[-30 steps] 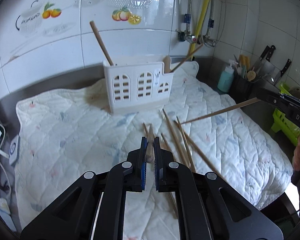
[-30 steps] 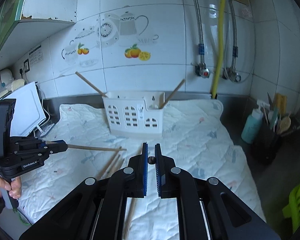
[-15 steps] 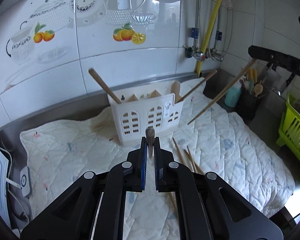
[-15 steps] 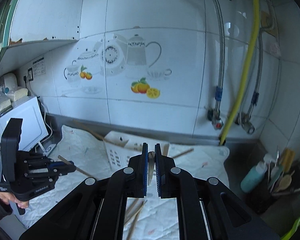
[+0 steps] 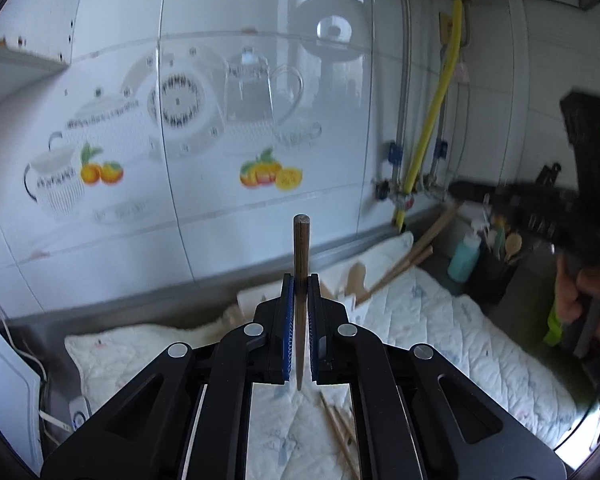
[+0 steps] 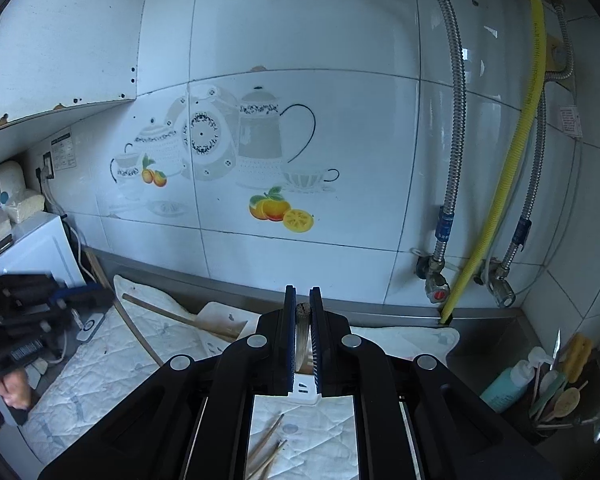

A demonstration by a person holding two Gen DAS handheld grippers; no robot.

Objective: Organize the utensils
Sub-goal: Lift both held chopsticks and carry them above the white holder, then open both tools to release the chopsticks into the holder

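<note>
Left tongs (image 5: 299,280) clamped on upright chopstick (image 5: 300,264), tip at 12 o'clock. Right tongs (image 6: 303,300) pinching second chopstick (image 6: 302,322) above white holder (image 6: 220,322). Loose chopsticks (image 6: 265,442) on quilted mat (image 6: 100,364).

Dark chopstick (image 5: 300,280): standing upright, pinched between the left tool's (image 5: 299,312) pads, blunt end rising above them, thin tip hanging below.
Second chopstick (image 6: 302,328): sitting clamped in the right tool (image 6: 303,332), seen end-on, its shaft running downward.
Loose chopsticks (image 5: 338,428): lying in a small bunch on the quilted cloth (image 5: 460,344), pale wood, angled.
Utensil holder (image 6: 226,326): white plastic, standing on the cloth, partly hidden; wooden handles (image 5: 408,256) leaning out of it.
</note>
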